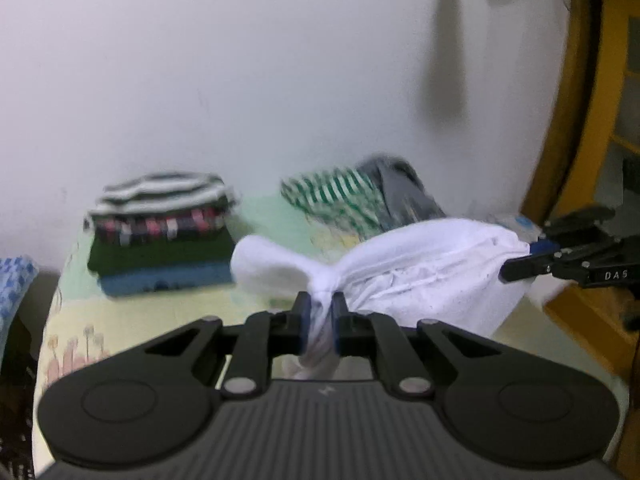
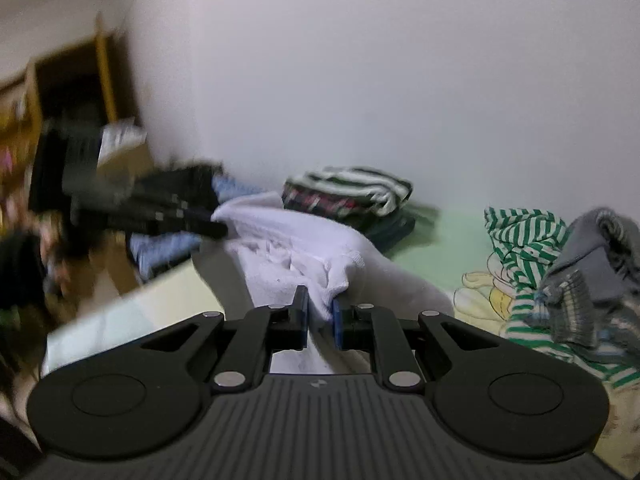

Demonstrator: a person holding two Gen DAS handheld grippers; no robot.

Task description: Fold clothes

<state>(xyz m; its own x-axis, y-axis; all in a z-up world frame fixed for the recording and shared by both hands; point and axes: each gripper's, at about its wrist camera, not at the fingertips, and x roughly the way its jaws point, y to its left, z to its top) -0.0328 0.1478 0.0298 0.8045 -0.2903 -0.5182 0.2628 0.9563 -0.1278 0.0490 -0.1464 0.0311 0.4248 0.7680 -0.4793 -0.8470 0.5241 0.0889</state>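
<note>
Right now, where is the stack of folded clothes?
In the left wrist view the folded stack sits at the left rear of the bed, against the wall, left of the striped green garment.

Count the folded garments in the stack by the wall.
4 visible in the folded stack: a black-and-white striped one on top, a plaid one under it, then a dark green one, and a blue one at the bottom on the bed. Blur may hide thinner layers.
</note>
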